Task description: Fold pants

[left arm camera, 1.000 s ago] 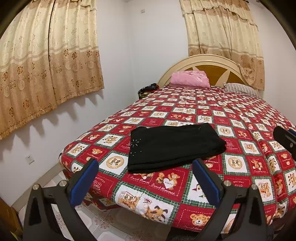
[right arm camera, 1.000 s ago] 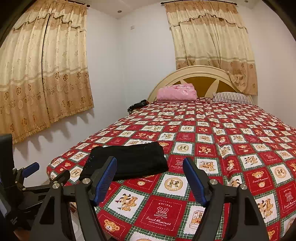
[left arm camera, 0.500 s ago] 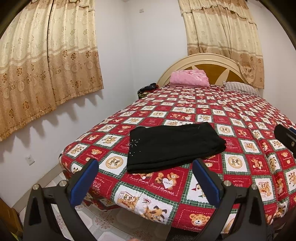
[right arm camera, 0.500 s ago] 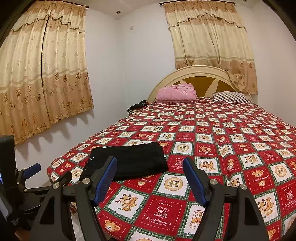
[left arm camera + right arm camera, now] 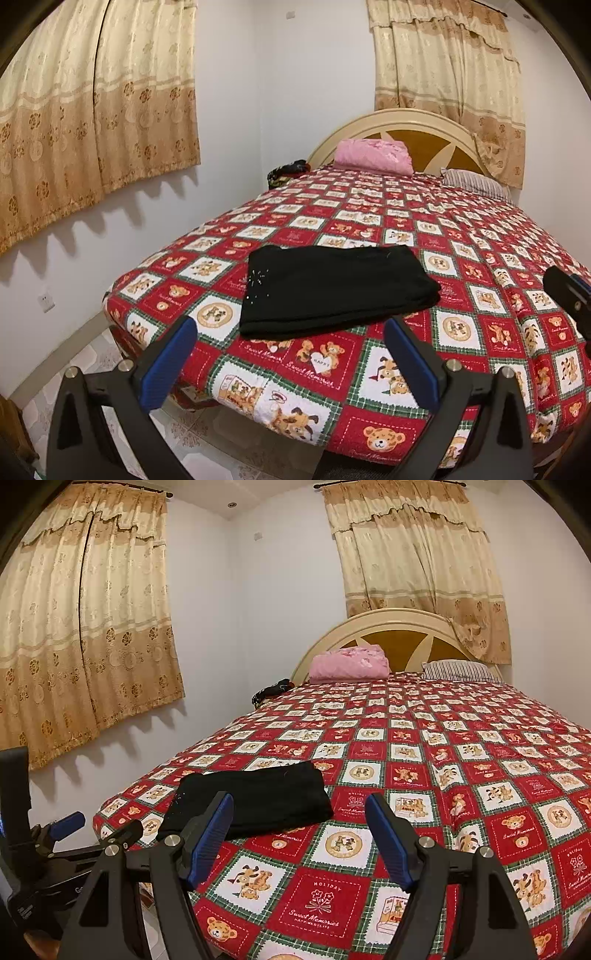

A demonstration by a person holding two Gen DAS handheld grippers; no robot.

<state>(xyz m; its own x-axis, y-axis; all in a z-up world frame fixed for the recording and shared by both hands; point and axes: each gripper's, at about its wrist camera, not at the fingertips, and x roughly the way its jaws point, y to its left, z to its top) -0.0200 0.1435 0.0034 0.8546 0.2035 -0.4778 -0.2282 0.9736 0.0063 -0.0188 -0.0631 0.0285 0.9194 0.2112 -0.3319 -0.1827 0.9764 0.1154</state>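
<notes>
- On the bedspread [image 5: 325, 373], left wrist view: black pants [image 5: 332, 291] lie folded near the foot corner; left gripper [image 5: 288, 354] gapes wide, empty, short of them.
- Right wrist view: right gripper [image 5: 299, 830] wide, empty; pants [image 5: 255, 797] left of it. Judged finished; withdraw without snagging cloth.

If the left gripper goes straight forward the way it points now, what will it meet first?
Most likely the folded black pants, which lie just ahead between the open fingers of the left gripper. The near edge of the red patchwork bedspread sits lower and closer, so depth is uncertain.
</notes>
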